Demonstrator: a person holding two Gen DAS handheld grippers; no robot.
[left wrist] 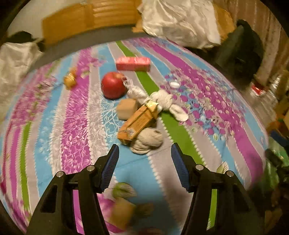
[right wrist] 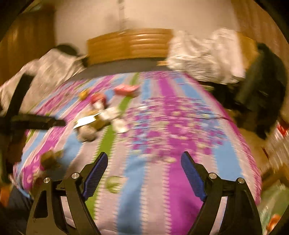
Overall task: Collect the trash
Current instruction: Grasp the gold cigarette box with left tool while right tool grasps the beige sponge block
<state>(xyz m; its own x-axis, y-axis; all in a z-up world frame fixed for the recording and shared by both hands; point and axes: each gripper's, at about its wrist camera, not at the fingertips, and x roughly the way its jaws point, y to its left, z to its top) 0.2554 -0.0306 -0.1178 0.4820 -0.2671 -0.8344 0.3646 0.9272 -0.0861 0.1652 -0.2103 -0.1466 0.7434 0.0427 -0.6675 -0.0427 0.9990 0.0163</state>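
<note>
- Striped floral bedsheet (left wrist: 79, 126) fills most of the frame.
- Red apple (left wrist: 113, 85) sits just above centre, on the sheet.
- Wooden headboard (left wrist: 86, 19) runs along the top edge.
- White pillow (left wrist: 182, 19) lies at upper right; another white pillow (left wrist: 16, 61) at far left.
- Dark bundle (left wrist: 242, 48), possibly clothing, lies at the right edge, too blurred to identify.
- Pale wall (right wrist: 144, 16) rises above the headboard.

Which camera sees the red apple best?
The left wrist view. There the red apple is sharp and whole, lying on the striped bedsheet just behind a tan block. In the right wrist view it is only a small, smeared red blob far off to the left.
</note>
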